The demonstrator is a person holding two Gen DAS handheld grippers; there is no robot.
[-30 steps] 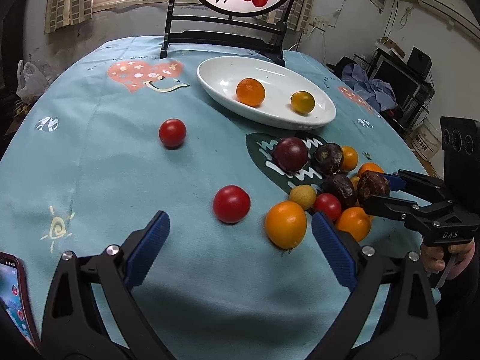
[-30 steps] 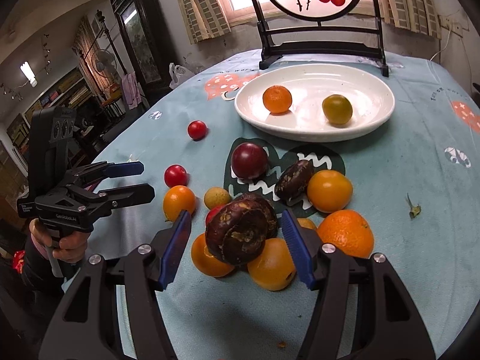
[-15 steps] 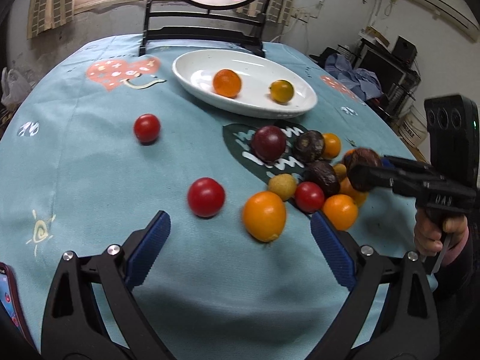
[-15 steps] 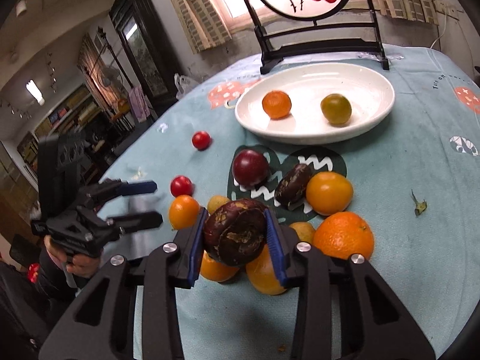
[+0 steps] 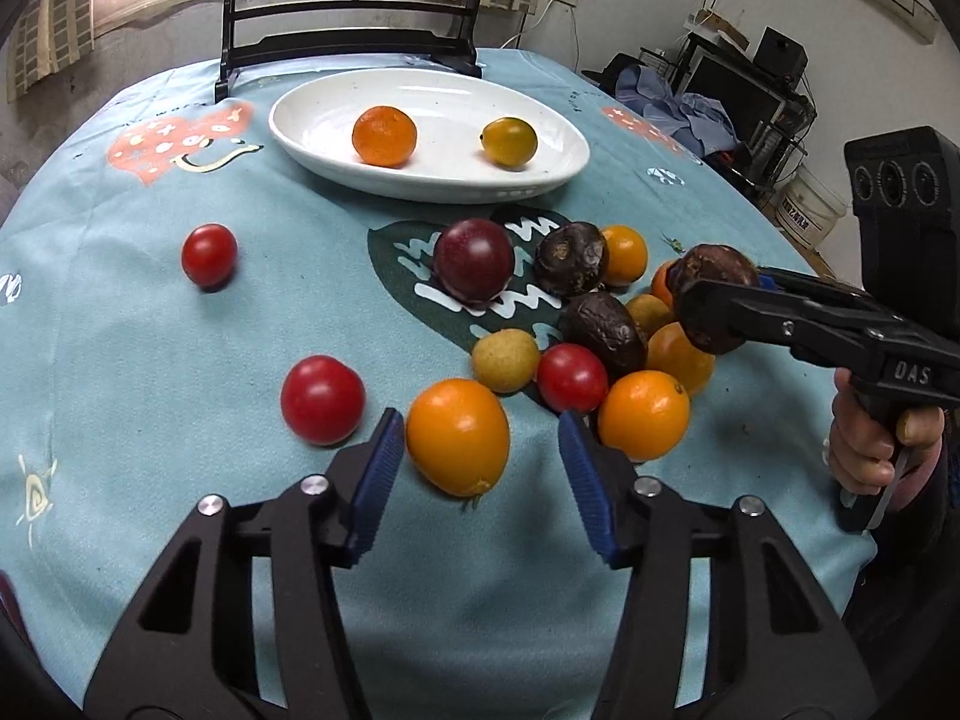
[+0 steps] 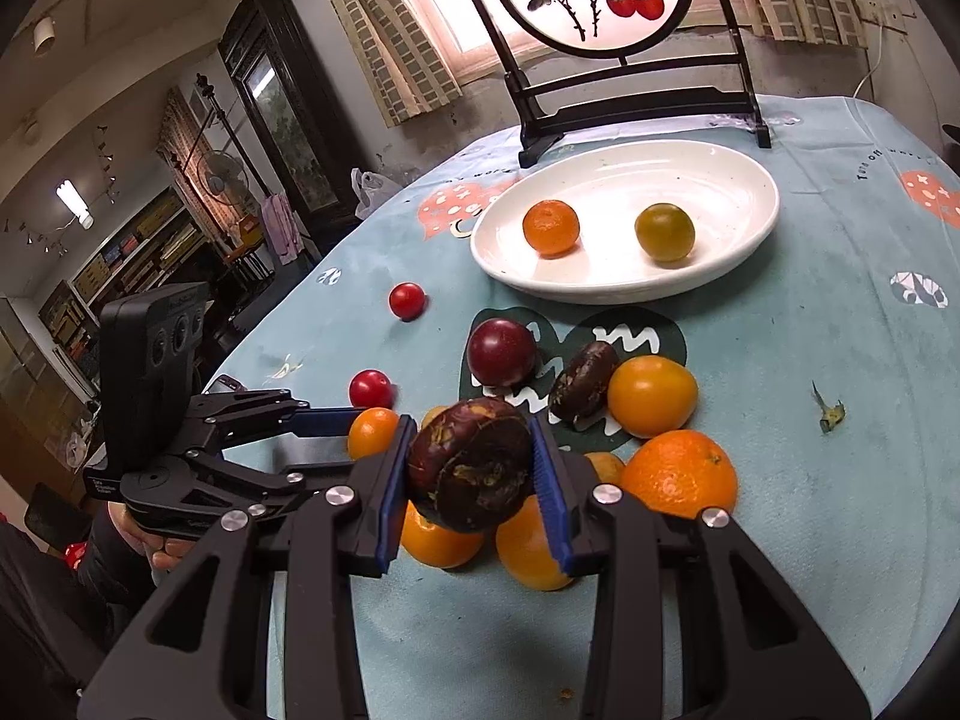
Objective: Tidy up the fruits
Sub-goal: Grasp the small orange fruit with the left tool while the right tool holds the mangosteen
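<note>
My right gripper (image 6: pixel 474 468) is shut on a wrinkled dark brown passion fruit (image 6: pixel 471 465) and holds it above the fruit pile; it also shows in the left wrist view (image 5: pixel 711 306). My left gripper (image 5: pixel 474 462) is open, its blue pads on either side of an orange (image 5: pixel 459 435) without touching it. A white oval plate (image 5: pixel 558 171) at the back holds a mandarin (image 5: pixel 384 135) and a yellow-green fruit (image 5: pixel 509 141).
The pile holds several oranges, two more dark passion fruits (image 5: pixel 570 258), a purple plum (image 5: pixel 474 258), a small yellow fruit (image 5: pixel 505 359) and a red tomato (image 5: pixel 571 377). Two tomatoes (image 5: pixel 323 399) (image 5: pixel 209 255) lie apart at left. A black stand (image 5: pixel 348 48) is behind the plate.
My right gripper closed on the passion fruit and lifted it off the pile. My left gripper moved forward around the front orange and narrowed its jaws.
</note>
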